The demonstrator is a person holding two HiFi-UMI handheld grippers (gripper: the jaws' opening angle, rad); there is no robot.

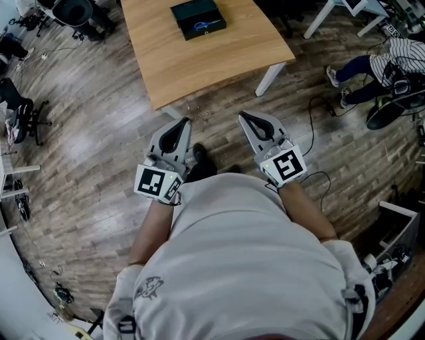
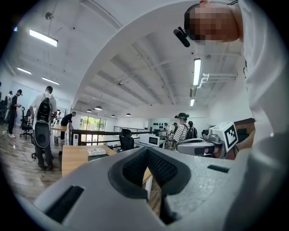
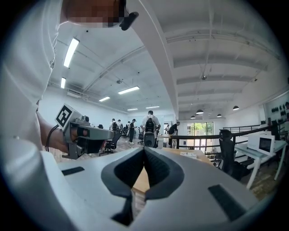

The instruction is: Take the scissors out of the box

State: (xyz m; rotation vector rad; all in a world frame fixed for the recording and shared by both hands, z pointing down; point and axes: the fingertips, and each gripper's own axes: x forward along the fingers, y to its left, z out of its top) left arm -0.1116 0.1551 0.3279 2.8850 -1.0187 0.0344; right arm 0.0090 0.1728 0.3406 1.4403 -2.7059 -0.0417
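— What's the person nearest us doing?

— Standing in a pale shirt point(image 1: 246, 265), holding a gripper in each hand, both pointing level, out in front of the body. The left gripper point(image 1: 185, 121) has its jaws pressed together, the dark pads meeting at the tip with nothing between them.

— And the other one?

— The right gripper point(image 1: 242, 115) is the same: jaws closed and empty. The two sit side by side, a little apart. The person's dark shoes point(image 1: 199, 159) show between them on the plank floor point(image 1: 99, 166).

— So where are the scissors?

— Farther on. A light wooden table point(image 1: 199, 63) stands ahead of both grippers, well apart from their tips. A dark box point(image 1: 189, 12) lies towards its far end. Blue loops showing in it look like the handles of the scissors point(image 1: 204, 27), though I can't make out the blades from here. Neither gripper touches the table or the box.

— Anything beyond that?

— The table's white leg point(image 1: 269, 78) is at its near right corner. Off to the right someone in a striped top point(image 1: 405, 53) is sitting. Much farther down the room, under the strip lights, several people stand about. One of them wears a backpack point(image 2: 43, 122).
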